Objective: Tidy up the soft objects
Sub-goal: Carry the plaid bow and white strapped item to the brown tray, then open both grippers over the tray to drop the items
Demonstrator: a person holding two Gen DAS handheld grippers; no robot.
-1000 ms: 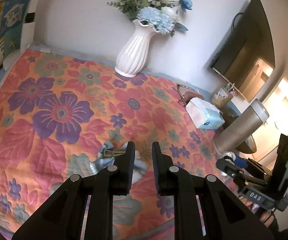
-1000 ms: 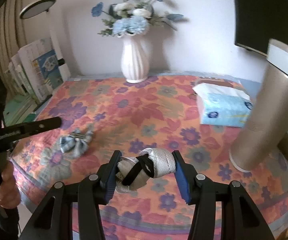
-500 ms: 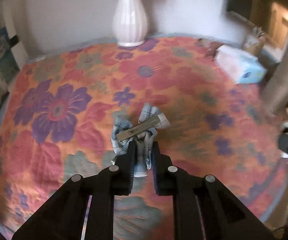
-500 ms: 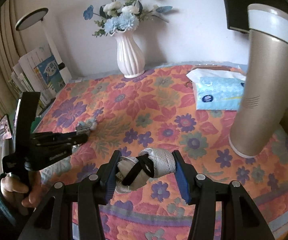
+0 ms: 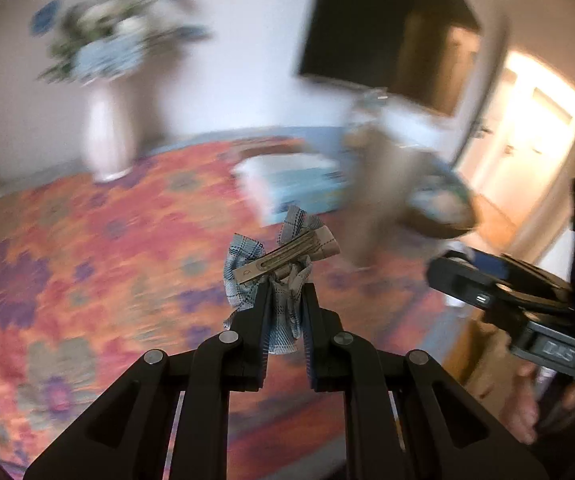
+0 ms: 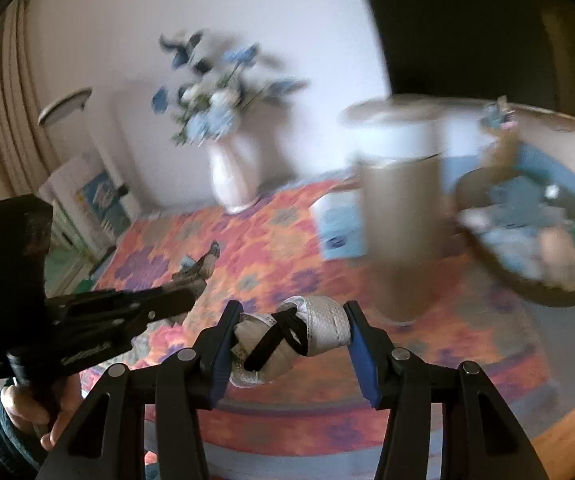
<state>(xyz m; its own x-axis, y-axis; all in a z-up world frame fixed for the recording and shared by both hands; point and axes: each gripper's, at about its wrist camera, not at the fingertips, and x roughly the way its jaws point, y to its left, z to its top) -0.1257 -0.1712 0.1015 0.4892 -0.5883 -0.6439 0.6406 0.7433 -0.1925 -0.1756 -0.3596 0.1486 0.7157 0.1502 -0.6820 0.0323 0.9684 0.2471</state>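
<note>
Between the left gripper's [image 5: 285,300] closed jaws hangs a plaid bow [image 5: 283,264] with a metal clip, lifted clear of the floral cloth [image 5: 87,264]. Ahead and to its right stand a tissue box [image 5: 299,188] and a tan cylinder [image 5: 371,200], close together; the vase [image 5: 103,140] is well off to its left, with open cloth between. The right gripper [image 6: 293,332] clamps a white bundle [image 6: 311,328] tied with black elastic, above the cloth's near edge. Right of it, past the cylinder, a basket [image 6: 483,256] holds soft things.
</note>
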